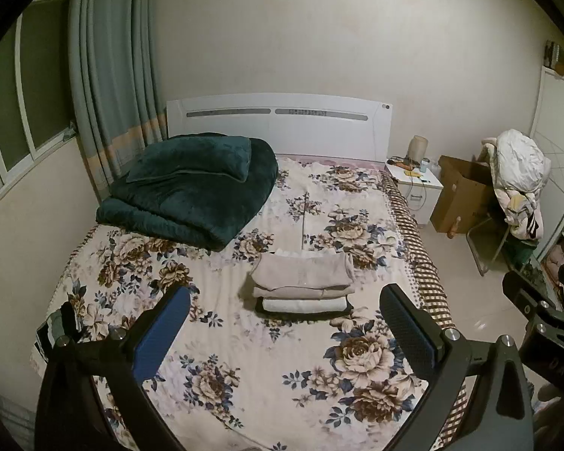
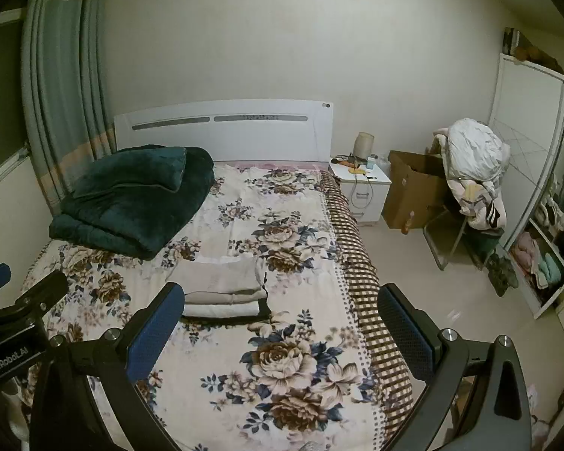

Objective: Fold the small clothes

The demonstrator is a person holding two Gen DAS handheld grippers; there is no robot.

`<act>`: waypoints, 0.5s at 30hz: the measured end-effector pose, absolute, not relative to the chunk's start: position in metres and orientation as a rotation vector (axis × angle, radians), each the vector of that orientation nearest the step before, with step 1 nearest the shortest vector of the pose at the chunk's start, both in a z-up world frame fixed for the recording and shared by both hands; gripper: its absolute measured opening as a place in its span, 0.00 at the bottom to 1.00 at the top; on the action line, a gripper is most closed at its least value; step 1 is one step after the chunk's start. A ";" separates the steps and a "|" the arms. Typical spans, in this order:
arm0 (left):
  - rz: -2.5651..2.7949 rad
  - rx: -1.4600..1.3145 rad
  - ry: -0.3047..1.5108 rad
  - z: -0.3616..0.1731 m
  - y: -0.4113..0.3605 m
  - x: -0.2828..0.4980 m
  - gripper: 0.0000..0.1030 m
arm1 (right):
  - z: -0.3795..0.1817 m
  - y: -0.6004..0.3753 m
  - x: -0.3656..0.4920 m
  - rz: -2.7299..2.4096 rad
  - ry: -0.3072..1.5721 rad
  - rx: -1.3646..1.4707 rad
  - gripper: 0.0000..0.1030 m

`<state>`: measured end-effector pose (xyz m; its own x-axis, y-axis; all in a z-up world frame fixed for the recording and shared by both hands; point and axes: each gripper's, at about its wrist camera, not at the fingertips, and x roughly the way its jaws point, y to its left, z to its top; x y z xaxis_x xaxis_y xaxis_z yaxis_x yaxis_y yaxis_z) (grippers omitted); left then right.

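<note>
A stack of folded small clothes (image 1: 302, 283), beige on top, white and black below, lies in the middle of the floral bed (image 1: 214, 338). It also shows in the right wrist view (image 2: 223, 289). My left gripper (image 1: 285, 323) is open and empty, held above the bed on the near side of the stack. My right gripper (image 2: 278, 319) is open and empty, to the right of the stack over the bed's right side. The right gripper also shows at the right edge of the left wrist view (image 1: 537, 312), and the left one at the left edge of the right wrist view (image 2: 18, 312).
A folded dark green quilt (image 1: 191, 191) lies at the bed's head on the left. A white headboard (image 1: 278, 124), a nightstand (image 1: 417, 184), a cardboard box (image 1: 458, 195) and a chair piled with clothes (image 1: 519, 180) stand to the right. A wardrobe (image 2: 545, 206) is at the far right.
</note>
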<state>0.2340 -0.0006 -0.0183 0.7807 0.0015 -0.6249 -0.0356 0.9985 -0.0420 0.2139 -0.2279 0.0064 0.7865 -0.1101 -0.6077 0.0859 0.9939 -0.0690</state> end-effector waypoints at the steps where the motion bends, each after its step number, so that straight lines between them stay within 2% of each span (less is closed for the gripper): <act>1: 0.020 -0.055 0.676 -0.018 -0.001 0.234 1.00 | 0.007 -0.228 0.214 -0.107 0.656 -0.038 1.00; 15: 0.018 -0.051 0.674 -0.017 -0.002 0.235 1.00 | 0.007 -0.228 0.217 -0.102 0.654 -0.047 1.00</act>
